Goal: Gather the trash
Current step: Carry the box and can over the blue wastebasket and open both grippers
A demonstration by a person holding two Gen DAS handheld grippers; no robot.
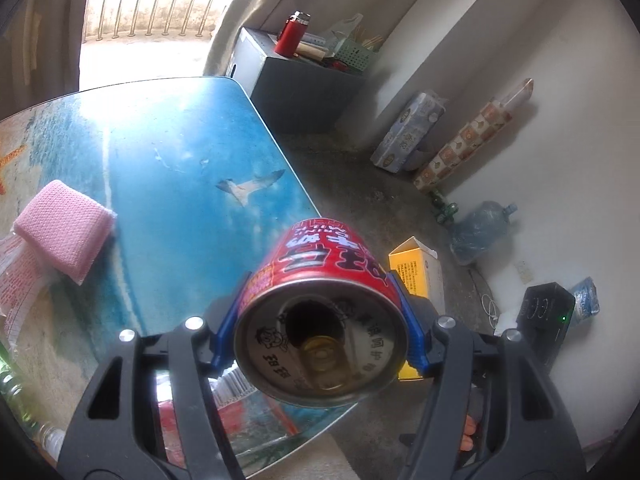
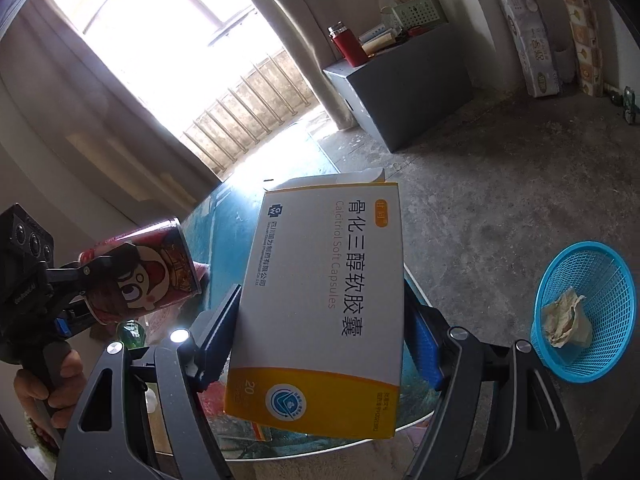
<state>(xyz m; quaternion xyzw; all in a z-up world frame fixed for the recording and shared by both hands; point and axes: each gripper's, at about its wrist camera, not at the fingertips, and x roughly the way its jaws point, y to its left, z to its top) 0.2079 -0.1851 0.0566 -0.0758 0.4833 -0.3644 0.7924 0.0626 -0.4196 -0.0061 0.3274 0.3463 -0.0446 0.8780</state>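
Jaws on my left gripper (image 1: 320, 332) are clamped on a red drink can (image 1: 324, 304), the blue pads pressed against its two sides, its opened top turned back toward my camera so I look into the dark mouth. The can hangs in the air over the near corner of the blue sea-print table (image 1: 172, 160), clear of the tabletop. My right gripper (image 2: 320, 320) is closed on a white and yellow medicine box (image 2: 324, 300), one jaw on each long side, the box held flat-face up above that same table's edge, its end flap open at the far end. From the right wrist view I see the left gripper with the can beside the box, on its left, the two apart. On the table, well left of the can, lies a pink folded cloth (image 1: 66, 224), touching a clear printed wrapper (image 1: 18, 280) at the table's left edge. Off the table on the concrete floor, right of the box, stands a blue mesh basket (image 2: 586, 280) with a crumpled paper wad (image 2: 566, 316) inside. Beyond the table's far corner sits a dark cabinet (image 1: 308, 88) carrying a red flask (image 1: 292, 34) and a green basket (image 1: 356, 54). A large water bottle (image 1: 480, 228) lies on the floor against the wall, right of the table.
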